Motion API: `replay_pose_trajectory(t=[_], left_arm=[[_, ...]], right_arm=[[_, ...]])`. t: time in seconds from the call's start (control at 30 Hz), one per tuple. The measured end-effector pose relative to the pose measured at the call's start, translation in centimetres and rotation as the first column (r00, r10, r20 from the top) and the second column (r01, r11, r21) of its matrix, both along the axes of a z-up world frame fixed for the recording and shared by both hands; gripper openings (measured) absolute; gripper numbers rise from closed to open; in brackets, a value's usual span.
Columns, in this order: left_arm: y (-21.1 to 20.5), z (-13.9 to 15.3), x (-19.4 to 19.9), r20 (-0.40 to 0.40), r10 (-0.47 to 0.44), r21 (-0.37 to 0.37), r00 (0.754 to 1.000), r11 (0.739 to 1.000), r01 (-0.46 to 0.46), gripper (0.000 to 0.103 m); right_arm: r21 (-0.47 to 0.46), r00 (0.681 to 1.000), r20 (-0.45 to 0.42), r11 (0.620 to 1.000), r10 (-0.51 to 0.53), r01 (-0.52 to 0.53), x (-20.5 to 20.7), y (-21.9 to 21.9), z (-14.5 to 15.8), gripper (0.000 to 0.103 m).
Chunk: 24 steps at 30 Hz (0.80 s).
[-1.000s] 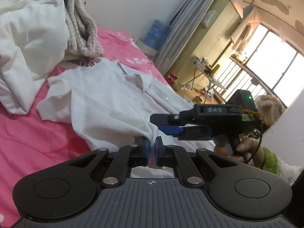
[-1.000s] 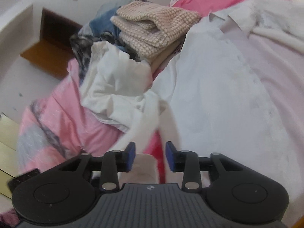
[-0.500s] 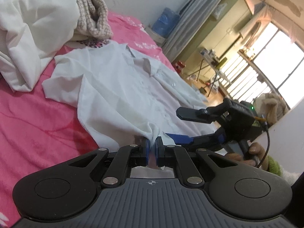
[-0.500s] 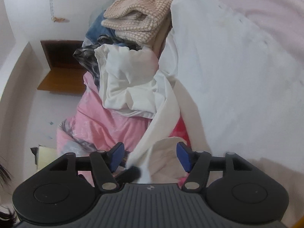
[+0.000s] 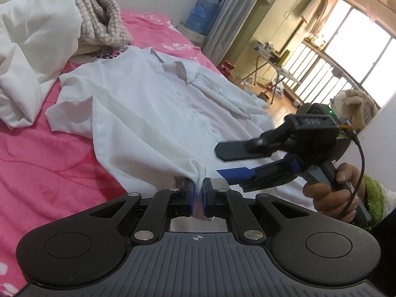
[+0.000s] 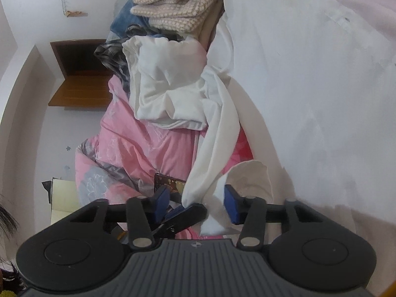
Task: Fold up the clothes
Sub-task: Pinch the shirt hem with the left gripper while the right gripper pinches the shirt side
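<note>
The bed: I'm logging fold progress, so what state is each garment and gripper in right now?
white shirt: spread flat on the bed, unfolded, hem pinched
left gripper: shut on the shirt hem
right gripper: jaws apart, just closing, hem between them
white garment: crumpled
knit garment: folded

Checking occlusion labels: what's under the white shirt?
The pink sheet shows around the white shirt spread on it; the sheet beneath is covered. The hem is lifted, pinched in the left claw.
</note>
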State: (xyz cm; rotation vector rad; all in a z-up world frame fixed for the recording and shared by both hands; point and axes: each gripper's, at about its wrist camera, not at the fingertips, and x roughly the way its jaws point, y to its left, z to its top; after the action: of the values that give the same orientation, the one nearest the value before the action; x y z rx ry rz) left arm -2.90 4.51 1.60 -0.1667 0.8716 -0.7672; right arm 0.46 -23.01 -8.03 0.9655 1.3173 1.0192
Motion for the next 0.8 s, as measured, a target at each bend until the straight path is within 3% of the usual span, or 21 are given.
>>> replay_pose_trajectory(t=[0.13, 0.23, 0.3, 0.37, 0.43, 0.57, 0.67, 0.8], left_arm=[[0.2, 0.0, -0.2, 0.003, -0.005, 0.000, 1.000, 1.000, 0.005, 0.005], [0.2, -0.3, -0.4, -0.015, -0.013, 0.007, 1.000, 1.000, 0.013, 0.006], [0.3, -0.6, -0.5, -0.039, -0.019, 0.014, 0.999, 1.000, 0.019, 0.012], [0.2, -0.9, -0.5, -0.065, -0.021, 0.026, 0.998, 0.999, 0.023, 0.038], [0.3, -1.2, -0.6, -0.077, -0.016, 0.046, 0.997, 0.999, 0.020, 0.044], [0.8, -1.5, -0.9, -0.095, 0.010, 0.060, 0.995, 0.998, -0.005, 0.049], [1.5, -1.6, -0.9, -0.104, 0.036, 0.059, 0.994, 0.998, -0.030, 0.049], [2.0, -1.8, -0.8, -0.108, 0.070, 0.075, 0.992, 0.995, -0.062, 0.049]], right_arm=[[-0.012, 1.000, 0.019, 1.000, 0.013, -0.013, -0.4, 0.4, 0.1, 0.010], [-0.024, 0.999, 0.044, 1.000, 0.014, -0.013, -0.7, 0.5, 0.2, 0.003], [-0.033, 0.999, 0.046, 0.999, 0.011, -0.009, -0.7, 0.4, 0.1, 0.001], [-0.036, 0.999, 0.040, 0.999, 0.002, 0.000, -0.6, 0.2, -0.2, 0.001], [-0.047, 0.999, 0.042, 0.999, -0.008, 0.010, -0.5, 0.0, -0.3, 0.001], [-0.068, 0.997, 0.074, 0.998, 0.005, 0.000, -0.5, 0.0, 0.1, 0.000], [-0.075, 0.998, 0.051, 0.997, 0.021, -0.017, -0.8, 0.2, -0.3, 0.000], [-0.151, 0.994, 0.019, 0.983, 0.108, -0.104, -1.8, 0.7, -0.9, 0.001]])
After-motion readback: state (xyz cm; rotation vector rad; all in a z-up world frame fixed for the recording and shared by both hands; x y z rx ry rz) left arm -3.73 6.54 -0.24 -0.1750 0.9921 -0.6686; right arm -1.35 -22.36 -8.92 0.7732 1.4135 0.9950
